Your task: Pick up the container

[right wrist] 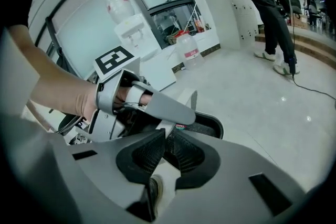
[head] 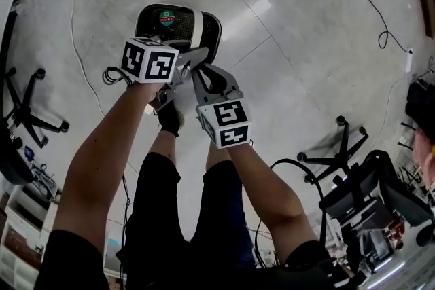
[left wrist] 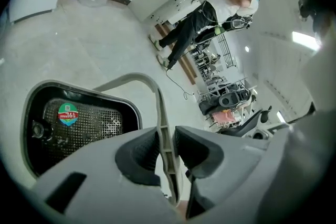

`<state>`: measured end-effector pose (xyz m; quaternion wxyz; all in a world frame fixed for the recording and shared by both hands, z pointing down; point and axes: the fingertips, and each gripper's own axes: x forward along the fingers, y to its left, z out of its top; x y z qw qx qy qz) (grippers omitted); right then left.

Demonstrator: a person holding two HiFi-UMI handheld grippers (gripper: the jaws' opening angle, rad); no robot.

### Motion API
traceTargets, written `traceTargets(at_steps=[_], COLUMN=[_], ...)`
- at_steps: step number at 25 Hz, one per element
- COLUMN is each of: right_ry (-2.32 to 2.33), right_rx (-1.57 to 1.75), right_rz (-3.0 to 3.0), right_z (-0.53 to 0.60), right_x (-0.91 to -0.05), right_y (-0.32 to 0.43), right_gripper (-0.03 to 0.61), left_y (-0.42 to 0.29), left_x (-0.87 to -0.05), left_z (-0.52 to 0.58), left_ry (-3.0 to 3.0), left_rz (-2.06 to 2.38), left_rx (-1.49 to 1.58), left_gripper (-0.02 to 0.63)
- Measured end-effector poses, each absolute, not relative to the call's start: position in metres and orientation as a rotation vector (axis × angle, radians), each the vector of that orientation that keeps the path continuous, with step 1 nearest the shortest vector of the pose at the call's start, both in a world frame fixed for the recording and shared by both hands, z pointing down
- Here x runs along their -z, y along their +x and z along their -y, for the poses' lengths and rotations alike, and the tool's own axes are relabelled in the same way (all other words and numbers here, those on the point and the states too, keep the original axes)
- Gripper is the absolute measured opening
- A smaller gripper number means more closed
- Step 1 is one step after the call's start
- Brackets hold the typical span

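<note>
Grey floor (head: 306, 30): one container (head: 182, 27), handle (left wrist: 160, 107) clamped by left gripper (left wrist: 167, 147), right gripper (right wrist: 167, 148).

The container (head: 178, 25) is showing as a black, rounded-rectangular basket with a pale grey rim and a fine mesh bottom. It is lying at about 11 o'clock from the middle of the head view, with its open side facing up. A round green-and-red sticker (left wrist: 67, 114) is sticking to the mesh toward 10 o'clock in the left gripper view. Its thin grey bail handle (left wrist: 163, 134) is standing raised, arching off the rim toward 5 o'clock. The left gripper (left wrist: 167, 147) is pinching that strip edge-on and the right gripper (right wrist: 165, 149) is clamping it too. Whether the base is touching the ground is not showing.
</note>
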<state>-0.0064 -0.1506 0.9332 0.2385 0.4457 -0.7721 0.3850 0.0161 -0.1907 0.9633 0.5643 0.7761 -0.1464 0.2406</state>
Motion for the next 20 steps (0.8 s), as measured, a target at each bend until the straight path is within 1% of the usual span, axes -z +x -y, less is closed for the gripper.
traceTargets(at_steps=[8,12,20], right_ry=[1.272,1.277,1.246], right_rx=[-1.047,-1.031,-0.999], right_rz=[2.075,2.105,2.140], right_z=[0.154,0.165,0.171], right_x=[-0.922,-0.902,-0.871], right_y=[0.029,0.029,0.021], right_gripper=[0.049,0.049,0.049], left_y=[-0.012,-0.022,-0.053], left_x=[-0.957,-0.954,-0.930], left_z=[0.203,0.196,0.193], left_ry=[1.774,1.752,1.667], left_rz=[0.448,0.458,0.514], left_rx=[-0.499,-0.498,-0.305], left_gripper=[0.077,0.074,0.074])
